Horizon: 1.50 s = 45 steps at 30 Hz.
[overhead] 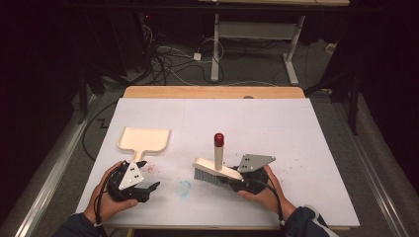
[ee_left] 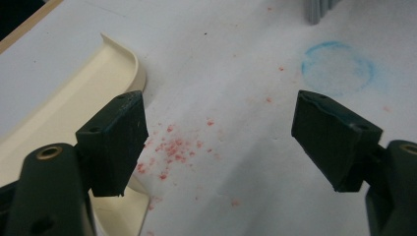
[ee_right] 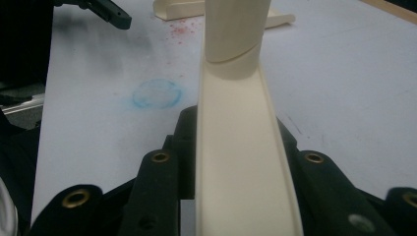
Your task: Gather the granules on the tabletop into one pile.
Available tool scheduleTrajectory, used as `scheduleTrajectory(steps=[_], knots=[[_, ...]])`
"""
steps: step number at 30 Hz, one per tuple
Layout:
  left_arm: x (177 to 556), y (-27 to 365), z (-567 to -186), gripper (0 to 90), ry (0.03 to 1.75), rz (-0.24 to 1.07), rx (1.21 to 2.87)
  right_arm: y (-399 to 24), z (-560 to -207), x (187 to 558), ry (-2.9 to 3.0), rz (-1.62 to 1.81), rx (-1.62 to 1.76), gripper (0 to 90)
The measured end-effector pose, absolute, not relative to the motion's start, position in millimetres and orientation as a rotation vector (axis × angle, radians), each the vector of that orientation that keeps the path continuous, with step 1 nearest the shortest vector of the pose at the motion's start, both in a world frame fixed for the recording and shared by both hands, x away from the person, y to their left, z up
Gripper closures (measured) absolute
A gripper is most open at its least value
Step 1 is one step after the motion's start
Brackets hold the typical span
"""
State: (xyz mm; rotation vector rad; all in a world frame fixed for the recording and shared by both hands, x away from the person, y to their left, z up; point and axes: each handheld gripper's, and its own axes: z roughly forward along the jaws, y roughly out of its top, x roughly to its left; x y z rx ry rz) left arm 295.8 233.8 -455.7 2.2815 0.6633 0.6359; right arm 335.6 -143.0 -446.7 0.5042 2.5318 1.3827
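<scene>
right fingers (ee_right: 236,162) clamping brush (ee_right: 236,147), left fingers (ee_left: 118,142) spread

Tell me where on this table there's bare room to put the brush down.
The far half of the white sheet, beyond the dustpan and the brush, lies bare, and so does the right side past the right gripper. The near middle is crowded: red crumbs by the dustpan, the blue ring, and the open left gripper.
</scene>
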Motion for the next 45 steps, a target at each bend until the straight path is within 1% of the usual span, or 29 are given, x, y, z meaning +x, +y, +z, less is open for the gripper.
scheduleTrajectory(steps=[7,12,17,21,24,33,39,45], knots=[[296,235,-455,20.3,0.665,0.636,2.282,-155,-425,338,2.444,1.425,0.516,67.6],[296,235,-455,20.4,0.665,0.638,2.285,-168,-418,348,2.355,1.457,0.568,67.6],[297,235,-456,20.3,0.664,0.637,2.29,-175,-426,365,2.29,1.407,0.632,67.7],[297,234,-456,20.4,0.664,0.634,2.294,-175,-444,380,2.268,1.321,0.651,67.8],[297,235,-456,20.3,0.661,0.632,2.296,-176,-455,387,2.287,1.328,0.655,67.9],[296,234,-456,20.4,0.661,0.629,2.293,-169,-458,366,2.392,1.34,0.451,67.2],[297,235,-456,20.3,0.661,0.629,2.295,-169,-451,356,2.398,1.355,0.397,67.7],[296,235,-455,20.3,0.661,0.638,2.291,-172,-444,356,2.341,1.328,0.423,67.8]])
